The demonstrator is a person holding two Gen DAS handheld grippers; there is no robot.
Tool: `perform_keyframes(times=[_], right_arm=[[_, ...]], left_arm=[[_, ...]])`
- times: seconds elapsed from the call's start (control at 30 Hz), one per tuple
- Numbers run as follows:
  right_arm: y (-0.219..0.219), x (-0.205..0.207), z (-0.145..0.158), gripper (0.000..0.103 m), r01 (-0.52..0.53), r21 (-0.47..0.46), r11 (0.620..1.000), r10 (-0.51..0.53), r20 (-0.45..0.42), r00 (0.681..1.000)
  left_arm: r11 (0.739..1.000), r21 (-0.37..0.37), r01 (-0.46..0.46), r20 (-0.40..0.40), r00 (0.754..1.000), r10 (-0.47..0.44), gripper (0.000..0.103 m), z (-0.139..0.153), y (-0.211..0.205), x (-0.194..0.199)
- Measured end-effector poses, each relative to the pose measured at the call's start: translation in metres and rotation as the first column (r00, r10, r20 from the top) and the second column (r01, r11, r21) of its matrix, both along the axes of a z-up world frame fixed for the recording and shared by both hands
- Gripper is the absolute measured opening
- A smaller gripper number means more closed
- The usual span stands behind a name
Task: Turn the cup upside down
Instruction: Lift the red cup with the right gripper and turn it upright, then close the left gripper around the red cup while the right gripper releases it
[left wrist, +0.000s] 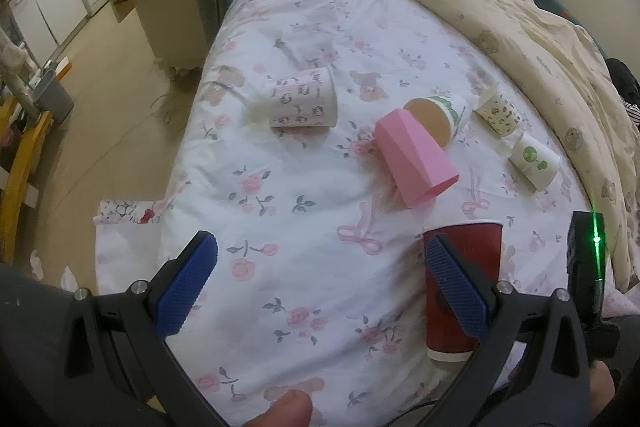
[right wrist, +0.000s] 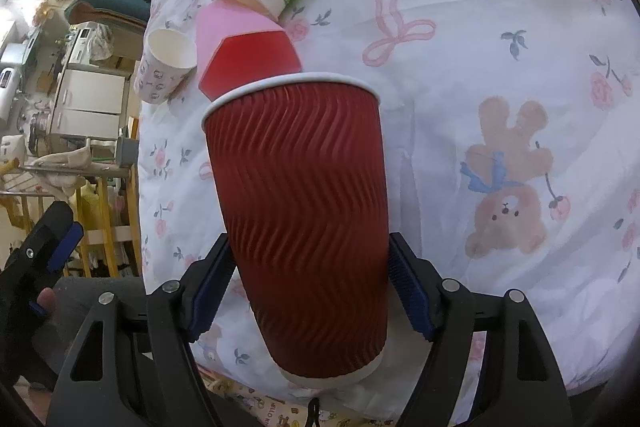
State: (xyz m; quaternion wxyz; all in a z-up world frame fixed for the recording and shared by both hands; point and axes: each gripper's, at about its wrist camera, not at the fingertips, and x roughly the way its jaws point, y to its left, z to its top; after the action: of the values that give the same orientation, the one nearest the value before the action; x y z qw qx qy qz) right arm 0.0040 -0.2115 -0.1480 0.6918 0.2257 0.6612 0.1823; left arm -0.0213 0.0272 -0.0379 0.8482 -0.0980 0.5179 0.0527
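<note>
A red ribbed paper cup is held between my right gripper's blue pads, its white rim pointing away from the camera and its base toward it. The same cup shows in the left wrist view, partly behind one finger. My left gripper is open and empty above the floral bedsheet. A pink faceted cup lies on its side mid-bed; it also shows in the right wrist view.
Several paper cups lie on the bed: a white patterned one, a green-leaf one, and two more by the beige quilt. The bed's left edge drops to the floor.
</note>
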Motion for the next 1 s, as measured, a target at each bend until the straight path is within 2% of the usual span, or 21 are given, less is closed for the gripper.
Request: perform_keyframes(times=[0.03, 0.07, 0.1, 0.13, 0.3, 0.43, 0.6, 0.8, 1.0], right_arm=[[0.001, 0.000, -0.001, 0.079, -0.007, -0.006, 1.000, 0.007, -0.008, 1.000], [0.003, -0.001, -0.001, 0.084, -0.017, -0.021, 1.000, 0.017, -0.012, 1.000], [0.006, 0.001, -0.001, 0.093, -0.029, -0.033, 0.999, 0.028, -0.010, 1.000], [0.009, -0.001, 0.001, 0.095, -0.051, -0.044, 0.998, 0.051, 0.002, 0.999], [0.011, -0.003, 0.020, 0.096, -0.072, -0.080, 0.994, 0.080, 0.104, 0.991], [0.006, -0.006, 0.034, 0.097, -0.071, -0.098, 0.993, 0.084, 0.143, 0.986], [0.007, -0.019, 0.058, 0.097, -0.104, -0.182, 0.978, 0.140, 0.197, 0.970], [-0.012, -0.034, 0.094, 0.097, -0.068, -0.136, 0.988, 0.105, 0.286, 0.952], [-0.046, -0.040, 0.124, 0.097, 0.044, -0.150, 0.988, 0.018, 0.391, 0.920]], left_arm=[[1.000, 0.001, 0.001, 0.001, 1.000, -0.001, 0.103, 0.000, -0.001, 0.000], [1.000, 0.004, 0.005, 0.001, 1.000, -0.005, 0.103, 0.000, -0.002, 0.000], [1.000, 0.006, 0.009, 0.001, 1.000, -0.009, 0.103, 0.000, -0.003, 0.000], [1.000, 0.010, 0.013, 0.001, 1.000, -0.013, 0.103, 0.000, -0.004, 0.000], [1.000, 0.018, 0.006, 0.013, 1.000, -0.006, 0.103, 0.001, -0.003, -0.002], [1.000, 0.010, -0.008, 0.008, 1.000, 0.008, 0.103, 0.000, 0.001, -0.002], [1.000, 0.003, -0.007, 0.022, 1.000, 0.007, 0.103, 0.007, 0.001, -0.005], [1.000, 0.008, 0.017, 0.038, 0.999, -0.018, 0.103, 0.012, -0.002, -0.010], [1.000, 0.010, 0.027, 0.039, 0.999, -0.028, 0.103, 0.012, -0.004, -0.012]])
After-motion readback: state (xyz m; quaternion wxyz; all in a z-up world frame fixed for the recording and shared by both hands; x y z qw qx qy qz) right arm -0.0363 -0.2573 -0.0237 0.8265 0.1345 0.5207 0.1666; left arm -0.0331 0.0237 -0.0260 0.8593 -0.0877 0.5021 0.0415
